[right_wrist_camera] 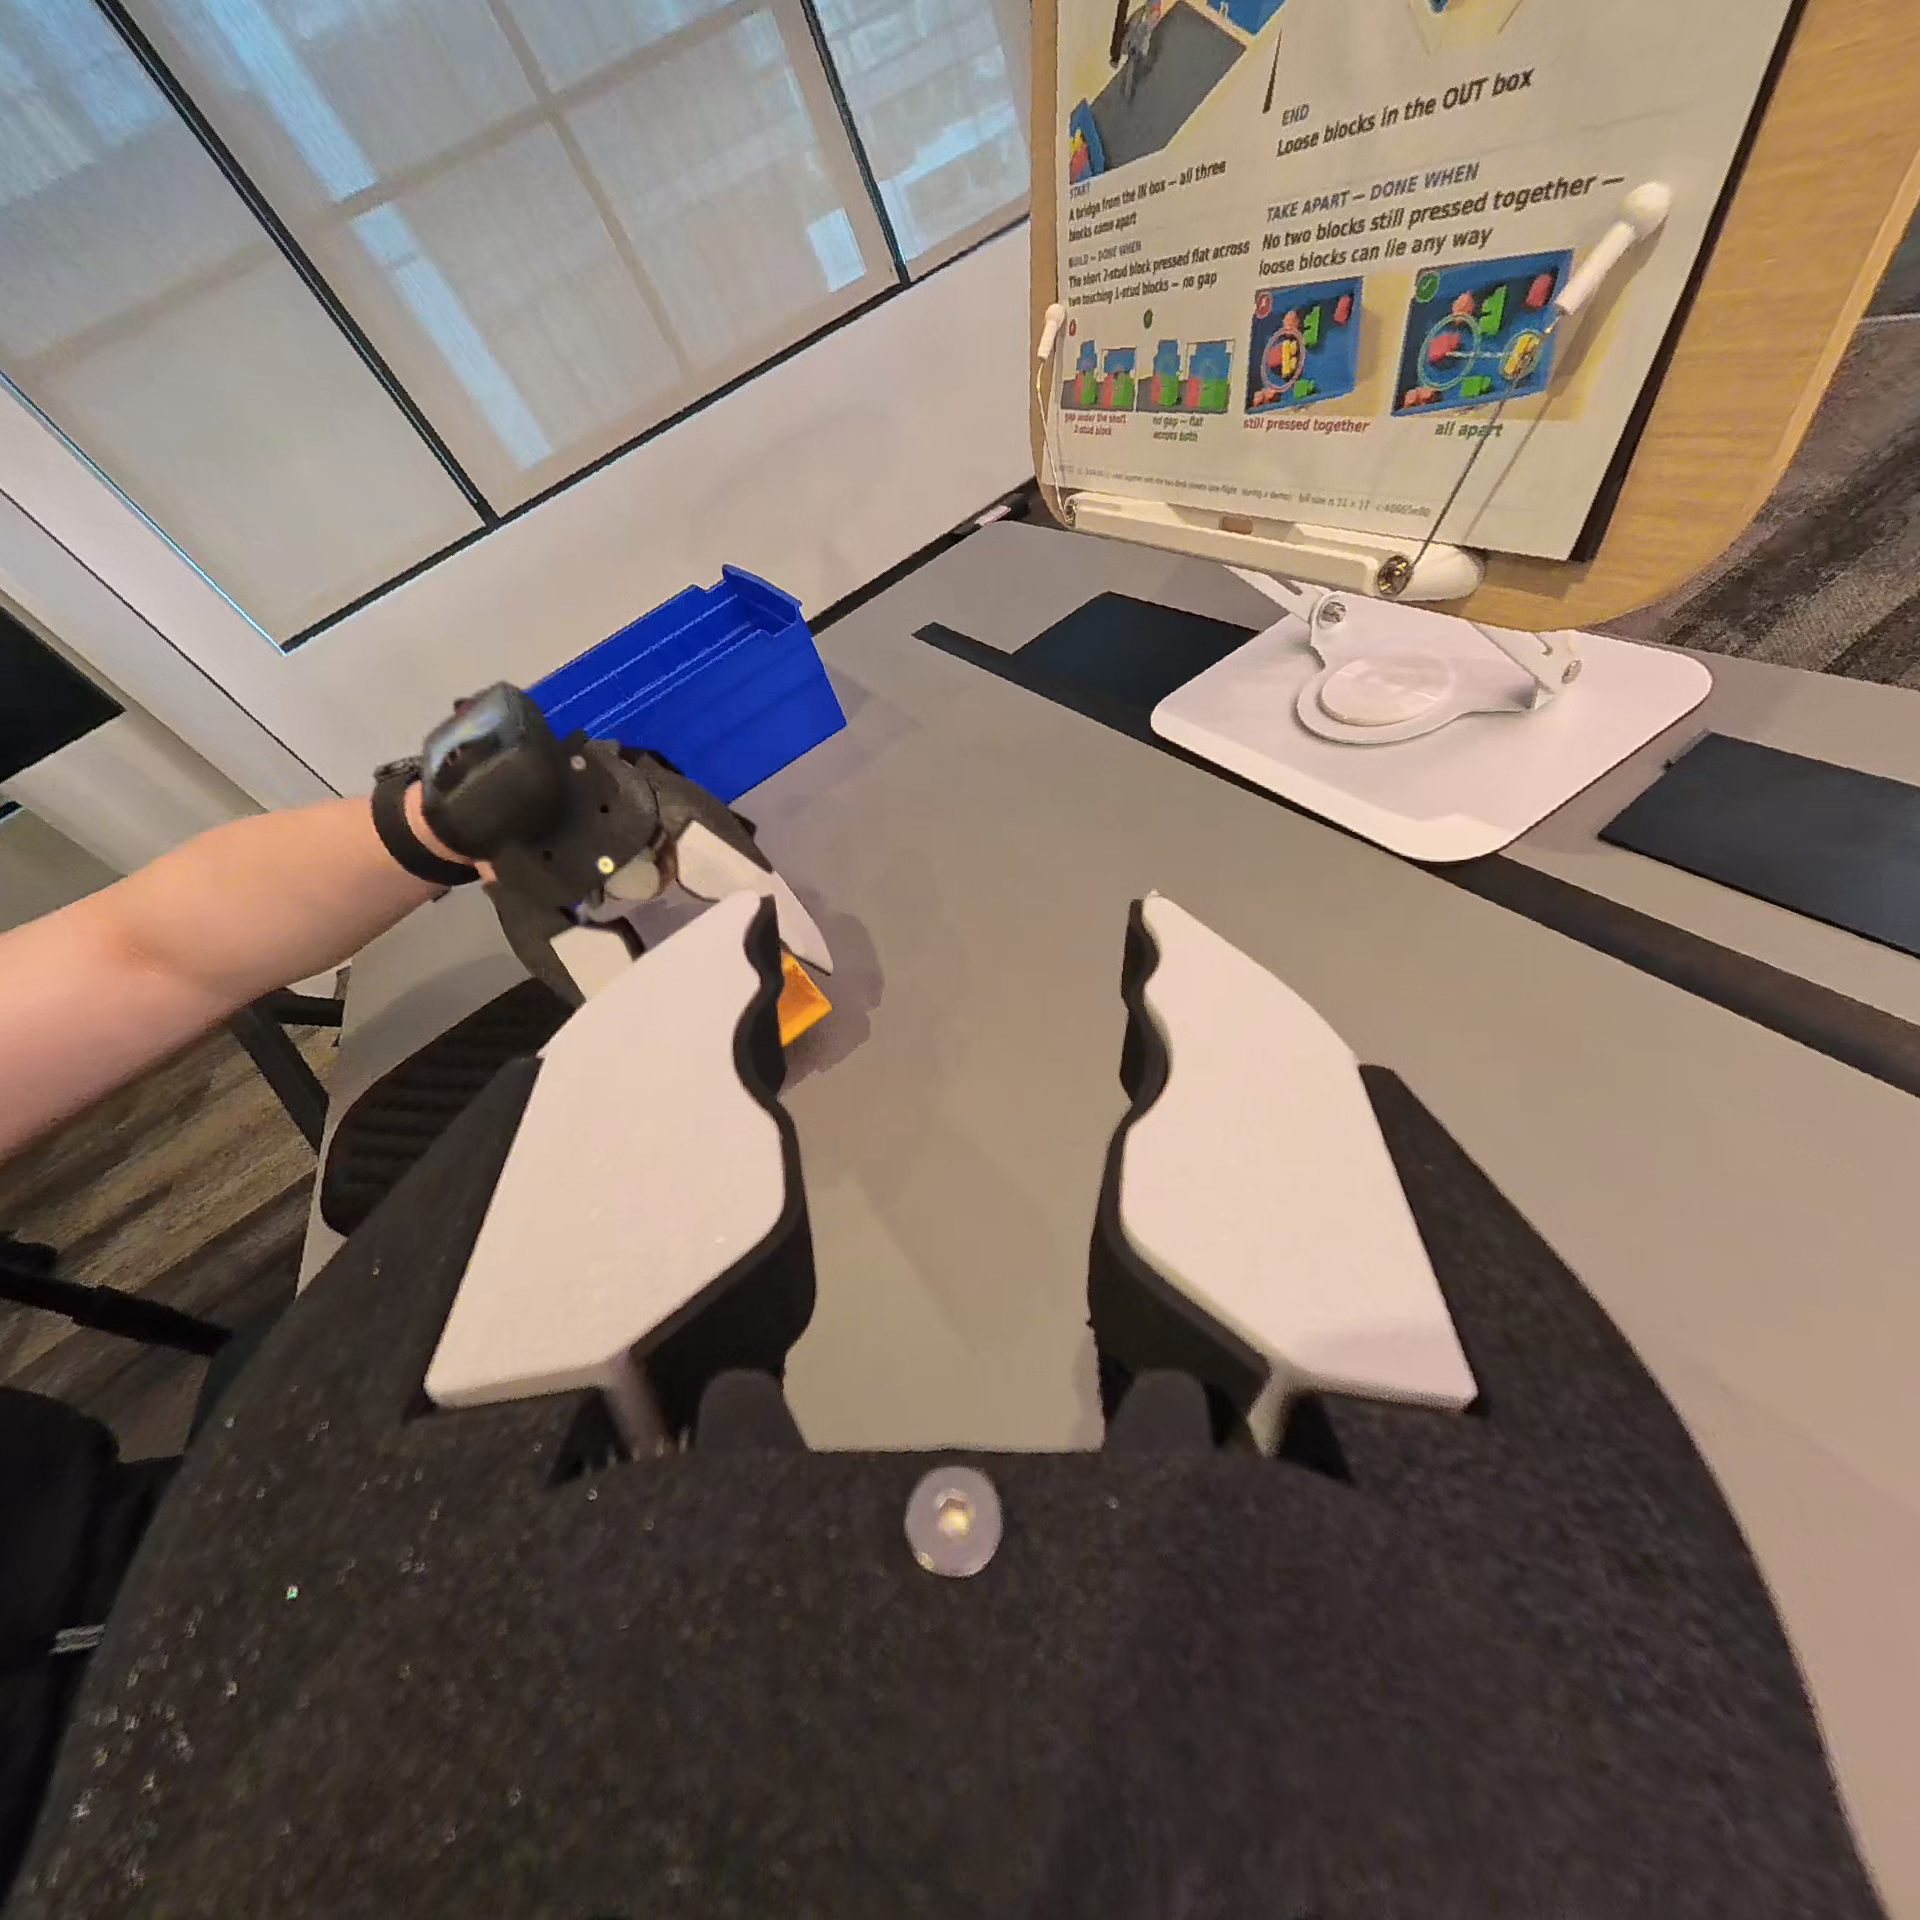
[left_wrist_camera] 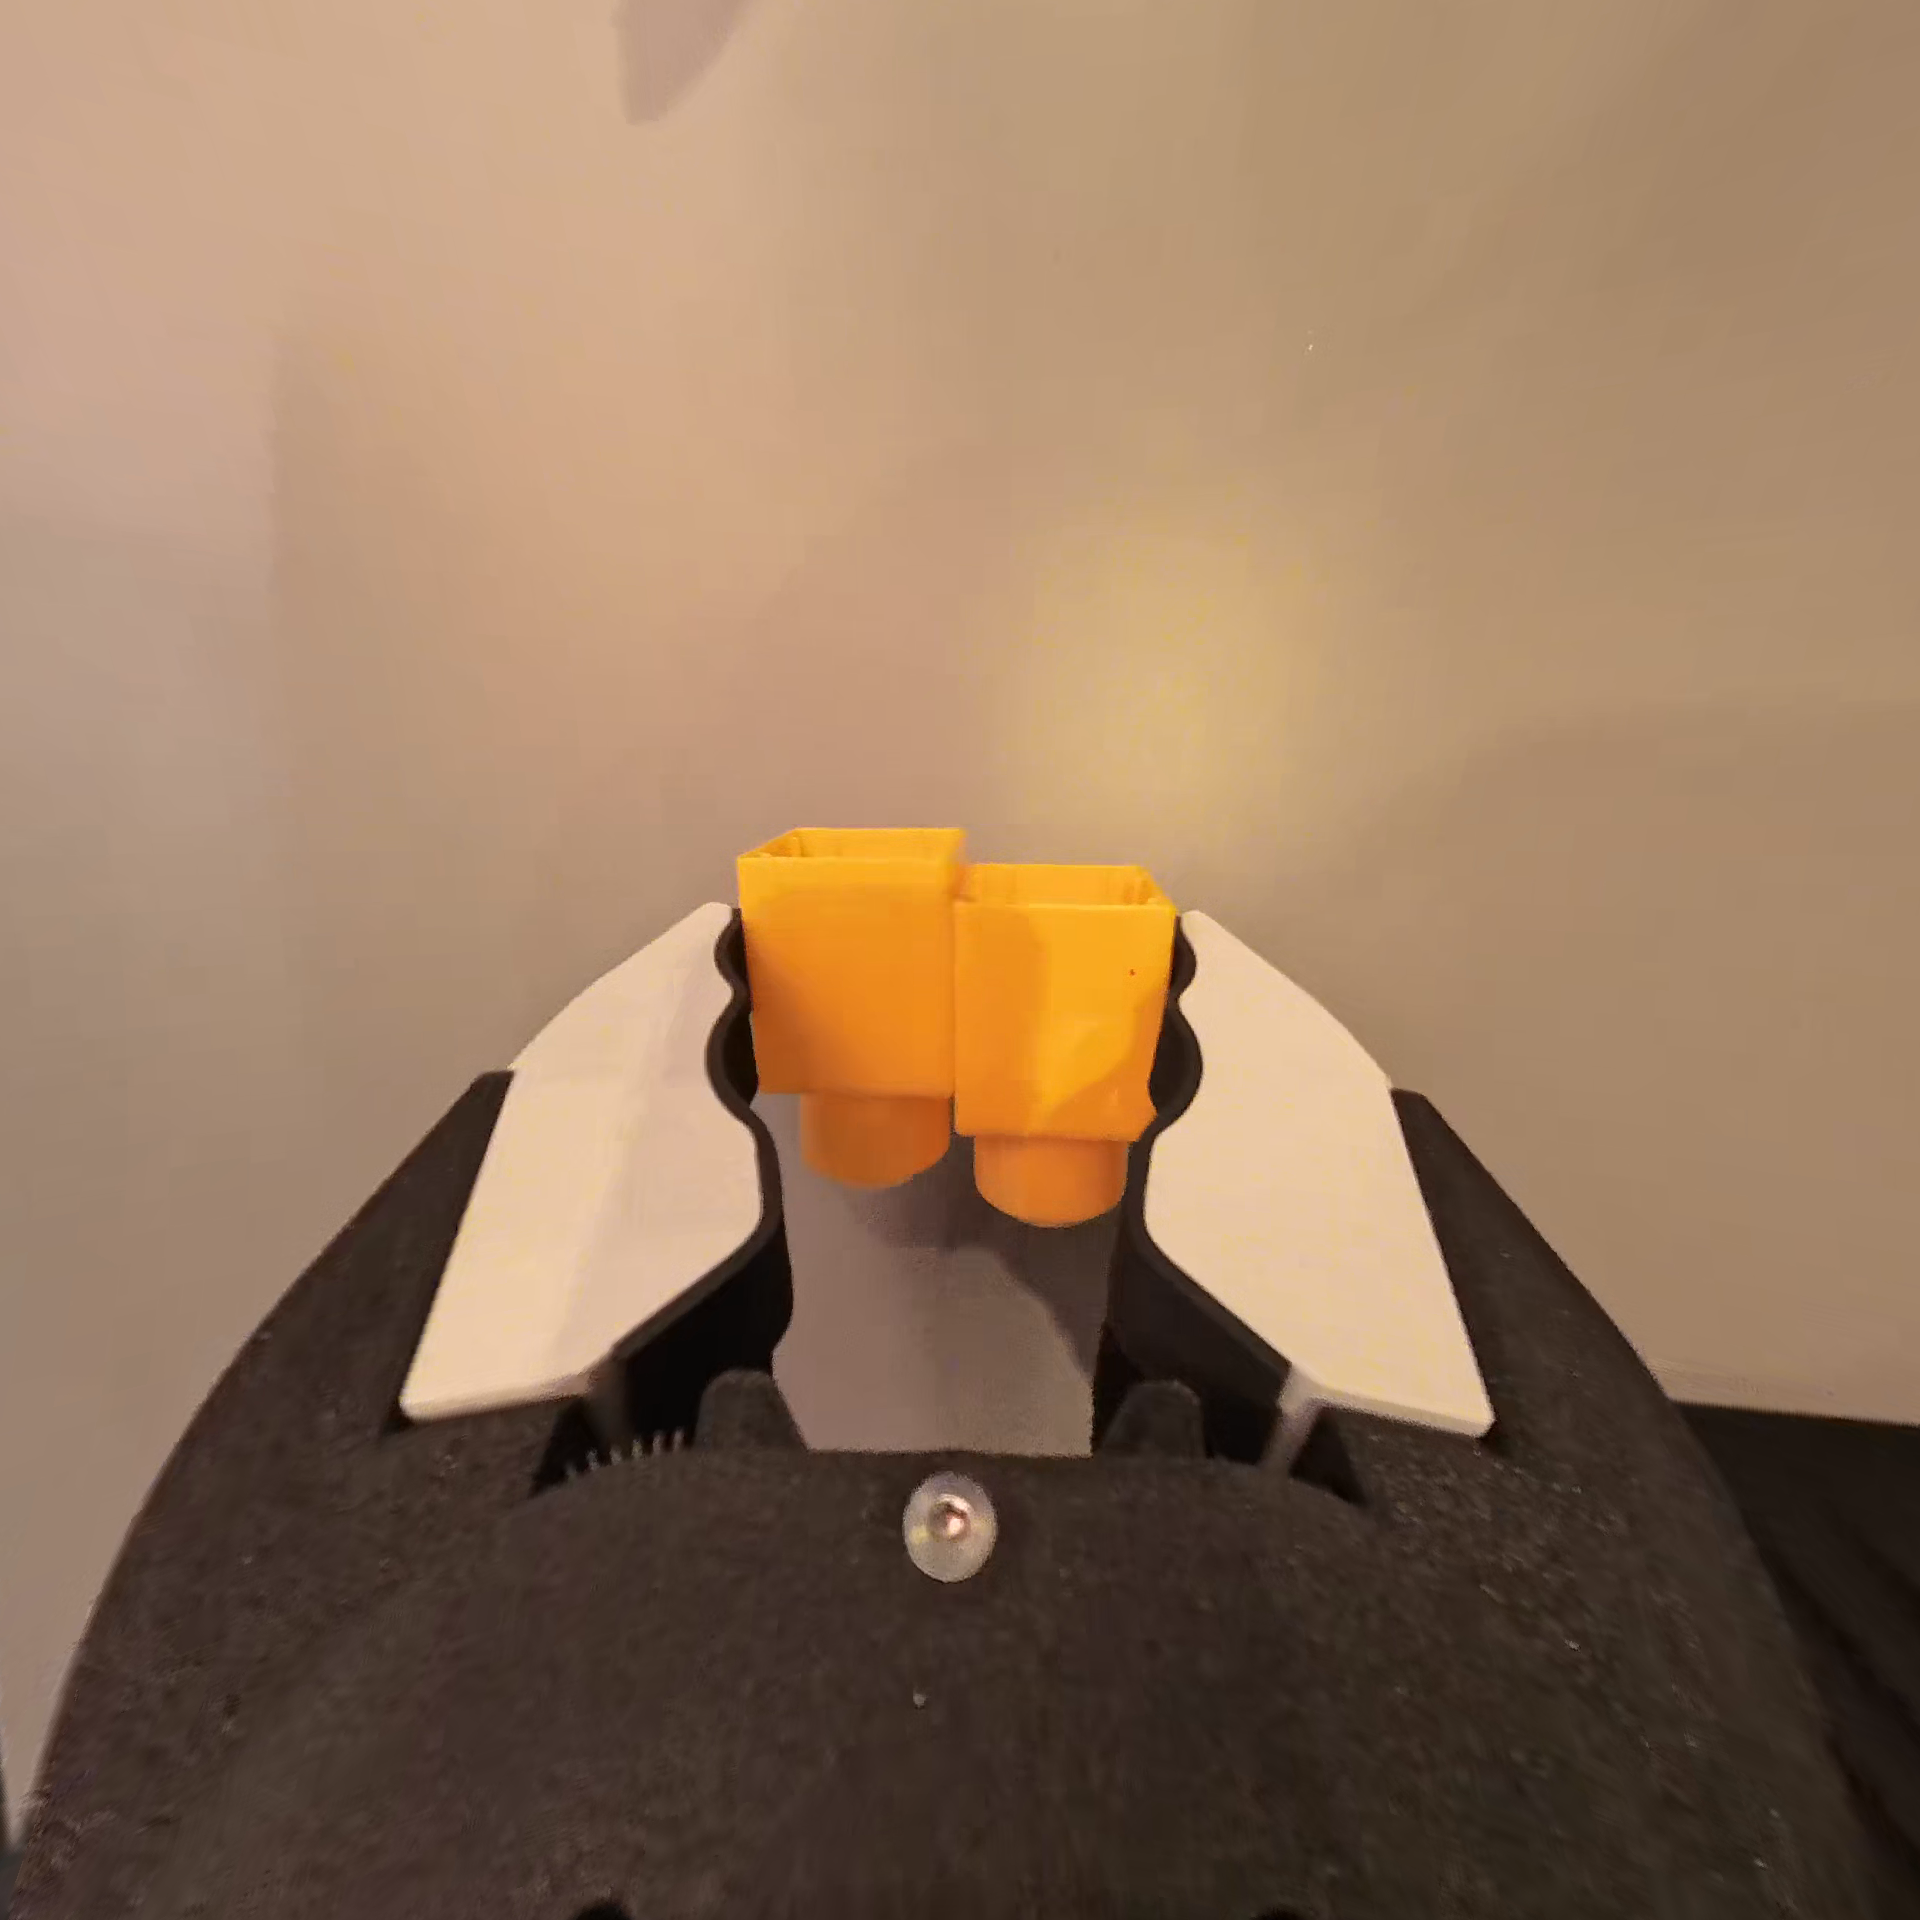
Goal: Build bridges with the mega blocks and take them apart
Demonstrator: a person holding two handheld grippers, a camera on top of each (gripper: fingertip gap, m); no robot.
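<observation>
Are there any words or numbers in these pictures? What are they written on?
Instruction sheet on the white stand: printed headings, captions and small pictures. I don't repeat its wording, and the bottom line is too small to read.
Yellow blocks in the left gripper: no writing.
Blue bin: no writing visible.
Right gripper: no writing.

Black grippers w/ white fingers, silver screw.
</observation>
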